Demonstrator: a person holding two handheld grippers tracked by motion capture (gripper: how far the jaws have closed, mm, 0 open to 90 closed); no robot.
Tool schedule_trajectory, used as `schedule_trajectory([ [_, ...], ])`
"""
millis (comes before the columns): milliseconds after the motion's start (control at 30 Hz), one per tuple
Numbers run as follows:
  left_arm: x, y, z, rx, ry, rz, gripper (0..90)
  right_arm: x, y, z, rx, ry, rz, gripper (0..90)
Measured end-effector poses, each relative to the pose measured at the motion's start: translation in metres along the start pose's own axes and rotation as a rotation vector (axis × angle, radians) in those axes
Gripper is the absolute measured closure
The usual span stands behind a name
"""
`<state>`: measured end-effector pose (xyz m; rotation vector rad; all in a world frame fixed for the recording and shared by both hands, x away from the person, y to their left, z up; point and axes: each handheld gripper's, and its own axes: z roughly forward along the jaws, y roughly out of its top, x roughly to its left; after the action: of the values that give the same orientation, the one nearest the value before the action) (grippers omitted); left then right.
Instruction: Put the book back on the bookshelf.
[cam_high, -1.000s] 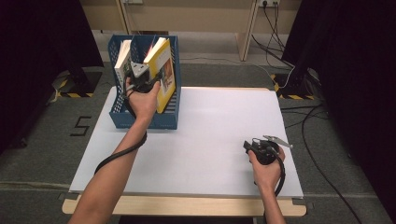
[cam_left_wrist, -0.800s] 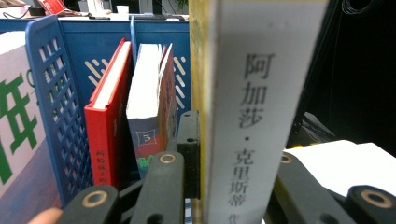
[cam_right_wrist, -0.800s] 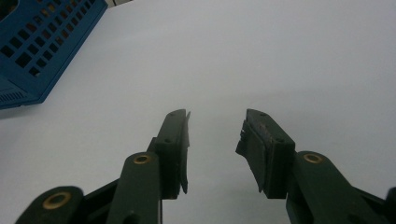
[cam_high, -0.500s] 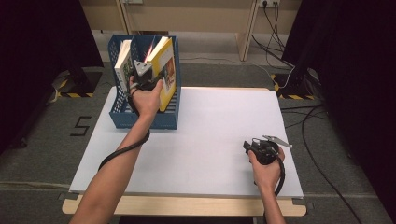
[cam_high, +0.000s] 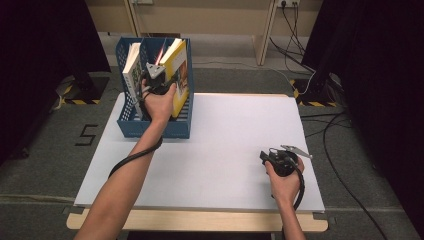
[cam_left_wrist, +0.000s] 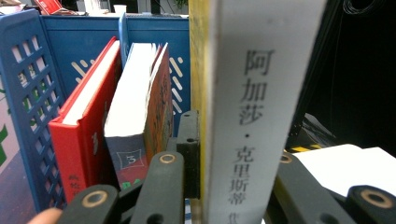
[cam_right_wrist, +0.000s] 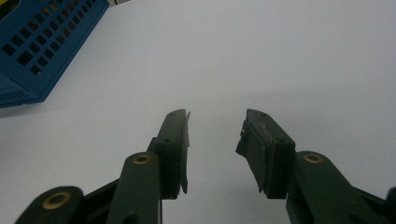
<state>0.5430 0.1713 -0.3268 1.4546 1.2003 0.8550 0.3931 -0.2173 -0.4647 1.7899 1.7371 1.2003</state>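
Yellow book (cam_high: 178, 75) clamped at rack (cam_high: 150, 127) edge

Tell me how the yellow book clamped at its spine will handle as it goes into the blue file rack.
The yellow book looks thick and firmly bound, so it should stay fairly stiff. Because the left claw pinches only its grey spine, the covers may fan open. Standing tilted in the blue file rack, it will probably lean onto a divider or a neighbouring book when released.
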Motion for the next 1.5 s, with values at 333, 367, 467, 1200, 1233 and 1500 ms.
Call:
schedule_trajectory([
  [333,-0.002,-0.005,0.008,0.009,0.008,-0.003,75.1,0.001,-0.001,0.0,0.006,0.0,0.003,59.7],
  [367,-0.002,-0.006,0.009,0.01,0.009,-0.006,75.1,0.0,0.0,0.001,0.002,-0.002,-0.009,59.8],
  [467,-0.002,-0.009,0.012,0.015,0.013,-0.012,75.1,0.001,-0.001,0.001,0.007,0.003,-0.001,59.8],
  [1200,-0.003,-0.027,0.03,0.038,0.031,-0.005,75.1,0.0,-0.002,0.003,0.014,0.002,-0.001,59.8],
  [1233,-0.003,-0.028,0.03,0.039,0.032,-0.004,75.0,0.0,-0.002,0.003,0.015,0.002,-0.002,59.8],
  [1500,-0.004,-0.035,0.035,0.05,0.04,0.004,75.0,0.0,-0.003,0.005,0.016,0.002,-0.01,59.7],
])
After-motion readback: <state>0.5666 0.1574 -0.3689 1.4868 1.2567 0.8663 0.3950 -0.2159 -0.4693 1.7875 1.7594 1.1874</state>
